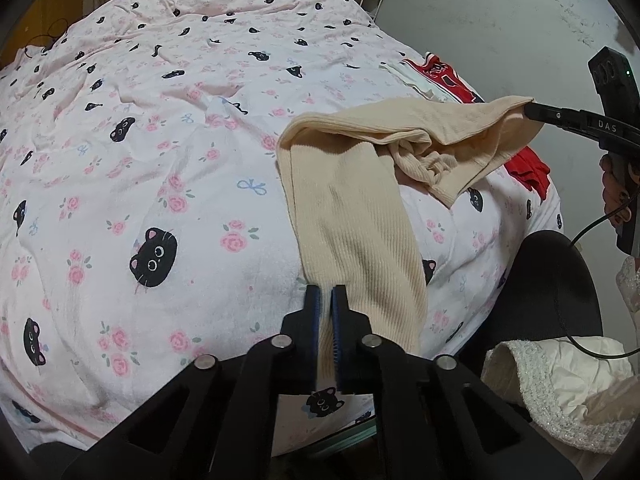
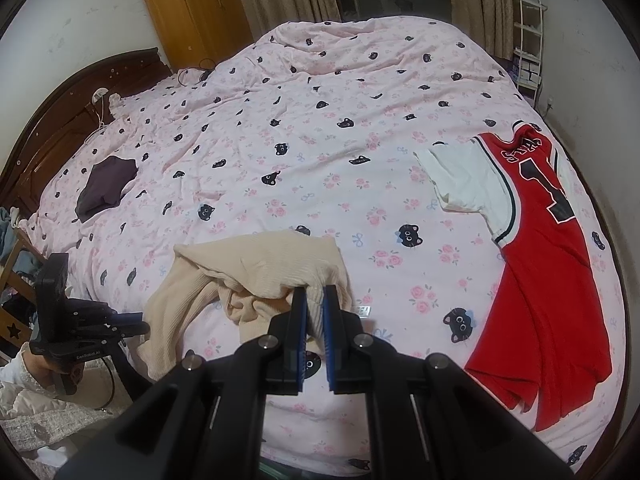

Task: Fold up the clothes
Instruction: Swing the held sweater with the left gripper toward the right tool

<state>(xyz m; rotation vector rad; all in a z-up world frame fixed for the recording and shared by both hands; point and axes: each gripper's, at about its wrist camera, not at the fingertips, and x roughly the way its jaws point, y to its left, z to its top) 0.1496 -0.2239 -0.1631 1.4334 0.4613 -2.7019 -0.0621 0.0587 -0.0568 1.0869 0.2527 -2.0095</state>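
At the near edge of the bed, toward six o'clock in both wrist views, one beige ribbed garment lies partly bunched on the pink cat-print duvet. Its long ribbed panel runs from the bunched part down to the left gripper, whose jaws are clamped on the fabric edge. A second corner is drawn out taut toward three o'clock in the left wrist view, where it ends at the right gripper; in the right wrist view those jaws are closed on a fold of the same garment. Between the two grips the cloth sags in a loose knot of folds resting on the duvet.

One red jersey with a white sleeve lies flat at three o'clock in the right wrist view, well apart from the beige garment, its lower hem near the bed's right edge. One dark folded garment sits at nine o'clock, near the wooden headboard. Open duvet between ten and one o'clock is wrinkled but unoccupied by clothing.

Count: three garments, two grippers. A hand holds the left gripper's handle at eight o'clock in the right wrist view. One wooden wardrobe stands at eleven o'clock, one white wire rack at two o'clock.
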